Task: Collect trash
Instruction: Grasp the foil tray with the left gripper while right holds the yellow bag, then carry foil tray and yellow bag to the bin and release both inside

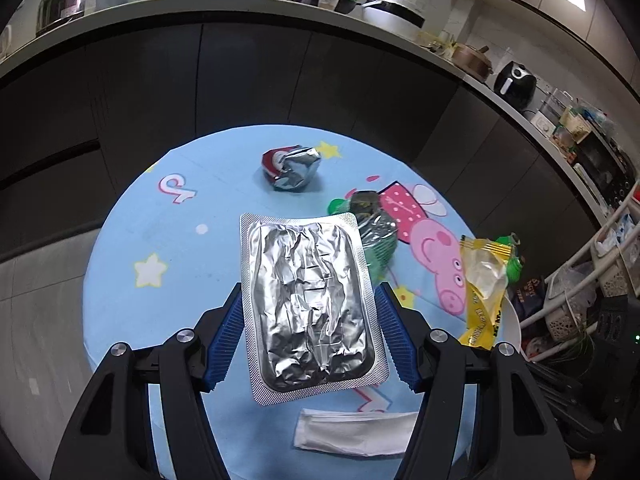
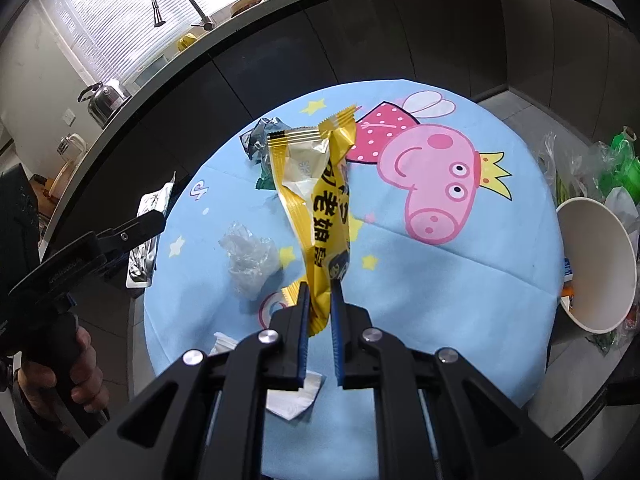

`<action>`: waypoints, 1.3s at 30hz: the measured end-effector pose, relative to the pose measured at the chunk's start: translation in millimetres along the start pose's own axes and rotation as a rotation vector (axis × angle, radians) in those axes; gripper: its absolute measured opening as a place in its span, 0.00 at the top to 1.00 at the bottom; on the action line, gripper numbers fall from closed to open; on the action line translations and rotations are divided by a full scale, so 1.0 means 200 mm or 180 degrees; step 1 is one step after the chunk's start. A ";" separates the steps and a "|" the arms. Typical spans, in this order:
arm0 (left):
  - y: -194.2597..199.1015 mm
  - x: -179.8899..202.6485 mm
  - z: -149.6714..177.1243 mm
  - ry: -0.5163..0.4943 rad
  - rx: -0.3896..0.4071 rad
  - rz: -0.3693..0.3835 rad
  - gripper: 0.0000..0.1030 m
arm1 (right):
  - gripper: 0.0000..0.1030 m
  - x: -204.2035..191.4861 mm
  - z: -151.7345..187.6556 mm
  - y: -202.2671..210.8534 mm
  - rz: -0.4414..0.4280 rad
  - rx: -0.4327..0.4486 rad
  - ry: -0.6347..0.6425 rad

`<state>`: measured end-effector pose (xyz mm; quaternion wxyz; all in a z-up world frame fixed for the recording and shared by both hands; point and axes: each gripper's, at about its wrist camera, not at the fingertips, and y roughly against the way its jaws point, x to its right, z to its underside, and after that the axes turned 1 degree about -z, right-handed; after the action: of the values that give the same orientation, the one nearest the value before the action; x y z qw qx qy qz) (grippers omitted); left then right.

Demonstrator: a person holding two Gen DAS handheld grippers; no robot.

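I've got the left gripper [image 1: 310,324] pinching a foil blister pack [image 1: 310,304] by its two long edges, with the pack clear of the round bench [image 1: 120,264]. That grip is on thin, flexible rims only, so my guess is the pack could bow and pop out if I swing it quickly.

The right gripper [image 2: 320,316] is pressed nearly together on the bottom end of a yellow snack wrapper [image 2: 316,200], which stands up limp above the jaws. Since slick film is all it holds, a jerk may let it slide free.

The paper bowl [image 2: 596,264] hangs at the bench's right edge beside a heap of plastic bags [image 2: 580,168]; brushing it with the right gripper could tip it off.

A crumpled foil wrapper [image 1: 290,170], a green packet [image 1: 376,236], a clear plastic scrap [image 2: 250,258] and a folded tissue [image 1: 352,432] lie on the bench, not yet collected, and either hanging load could sweep them aside.
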<state>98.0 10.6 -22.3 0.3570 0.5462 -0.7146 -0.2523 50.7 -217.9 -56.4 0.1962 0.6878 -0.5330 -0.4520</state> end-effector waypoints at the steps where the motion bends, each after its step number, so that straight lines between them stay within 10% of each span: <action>1: 0.01 0.03 -0.01 -0.0037 0.0020 0.0020 0.41 | 0.89 0.00 0.00 0.01 -0.0003 0.0015 -0.0005; 39: -0.09 0.92 -0.14 -0.0972 0.0059 0.0561 0.40 | 0.89 0.50 -0.05 0.36 0.0173 0.0532 -0.0624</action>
<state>104.1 -169.7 24.1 0.2600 0.4400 -0.8079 -0.2935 21.9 -336.8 -38.4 0.0975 0.6396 -0.6038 -0.4656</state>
